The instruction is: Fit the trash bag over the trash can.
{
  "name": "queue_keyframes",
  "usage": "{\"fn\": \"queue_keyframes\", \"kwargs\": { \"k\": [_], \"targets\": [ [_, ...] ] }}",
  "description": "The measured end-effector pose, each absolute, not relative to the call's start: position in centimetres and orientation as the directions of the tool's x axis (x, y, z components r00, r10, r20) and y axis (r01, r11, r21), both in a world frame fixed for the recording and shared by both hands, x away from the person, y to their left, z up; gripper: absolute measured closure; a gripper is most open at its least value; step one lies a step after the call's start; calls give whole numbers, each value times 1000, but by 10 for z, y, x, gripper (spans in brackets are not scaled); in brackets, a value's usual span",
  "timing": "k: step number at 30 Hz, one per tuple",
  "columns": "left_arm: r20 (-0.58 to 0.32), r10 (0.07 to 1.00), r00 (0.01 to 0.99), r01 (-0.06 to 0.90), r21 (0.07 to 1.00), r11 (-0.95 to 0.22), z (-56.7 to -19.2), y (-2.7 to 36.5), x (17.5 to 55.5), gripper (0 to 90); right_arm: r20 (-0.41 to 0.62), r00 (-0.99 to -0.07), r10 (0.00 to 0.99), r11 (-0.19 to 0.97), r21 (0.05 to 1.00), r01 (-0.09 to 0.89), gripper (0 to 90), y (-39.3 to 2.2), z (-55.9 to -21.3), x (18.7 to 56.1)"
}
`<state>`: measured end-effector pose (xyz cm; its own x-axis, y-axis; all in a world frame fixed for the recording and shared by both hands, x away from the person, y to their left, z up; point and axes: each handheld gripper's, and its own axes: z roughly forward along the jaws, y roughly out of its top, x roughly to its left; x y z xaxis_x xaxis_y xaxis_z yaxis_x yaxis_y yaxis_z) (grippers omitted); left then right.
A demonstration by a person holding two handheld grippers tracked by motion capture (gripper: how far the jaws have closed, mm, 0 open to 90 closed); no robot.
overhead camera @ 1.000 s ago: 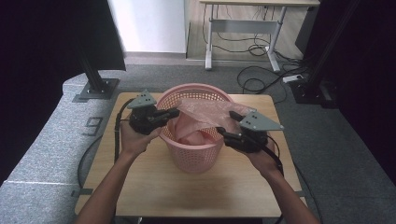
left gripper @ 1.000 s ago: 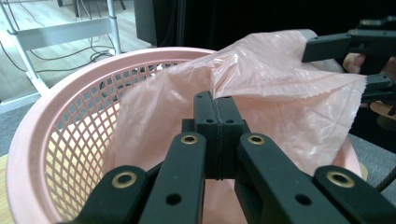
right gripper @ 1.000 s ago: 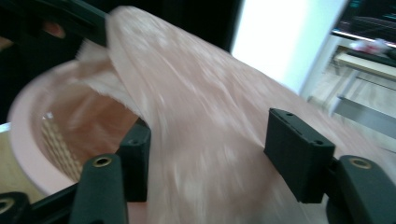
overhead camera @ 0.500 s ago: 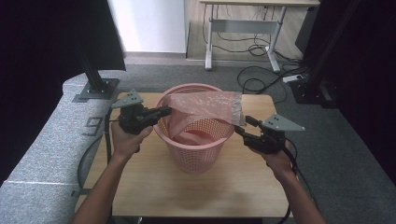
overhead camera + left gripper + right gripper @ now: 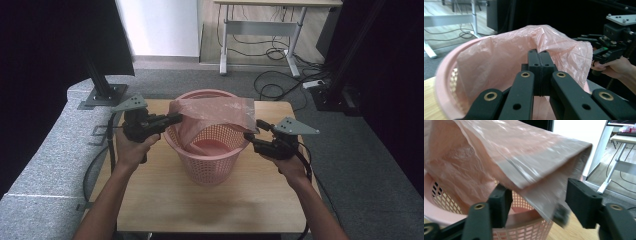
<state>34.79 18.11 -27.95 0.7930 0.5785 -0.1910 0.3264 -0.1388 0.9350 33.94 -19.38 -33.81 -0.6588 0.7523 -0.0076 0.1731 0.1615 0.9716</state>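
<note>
A: At left, the left gripper [image 5: 172,119] is clamped on the edge of the pink plastic bag [image 5: 212,112], which is stretched over the pink basket [image 5: 207,160] on the table [image 5: 150,200].

B: At right, the right gripper [image 5: 252,131] has just been opening; its jaws gape around the bag's corner, pads apart.

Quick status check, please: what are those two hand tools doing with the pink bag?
Left hand-held gripper shut on bag. Right hand-held gripper open around bag's edge, jaws just widened. Basket beneath. Nothing in the way.
</note>
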Motion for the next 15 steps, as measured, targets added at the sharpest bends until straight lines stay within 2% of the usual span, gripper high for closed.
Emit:
{"fn": "queue_keyframes", "kwargs": {
  "k": [3, 5, 9, 12, 15],
  "targets": [
    [-187, 563, 805, 326, 932, -156, -278, 172, 348, 900, -19, -673, 740, 176, 970, 166, 373, -190, -338, 339],
    [-184, 559, 809, 323, 933, -160, -277, 168, 348, 900, -17, -679, 734, 182, 968, 172, 427, -189, -339, 339],
    [-182, 557, 811, 316, 936, -153, -276, 168, 347, 900, -22, -682, 731, 189, 967, 171, 701, -191, -340, 342],
    [-185, 560, 807, 312, 940, -139, -277, 172, 347, 900, -29, -684, 729, 188, 969, 159, 844, -195, -338, 342],
    [-195, 561, 804, 312, 943, -118, -279, 179, 347, 900, -39, -683, 729, 191, 971, 148, 878, -200, -336, 341]
  ]
}}
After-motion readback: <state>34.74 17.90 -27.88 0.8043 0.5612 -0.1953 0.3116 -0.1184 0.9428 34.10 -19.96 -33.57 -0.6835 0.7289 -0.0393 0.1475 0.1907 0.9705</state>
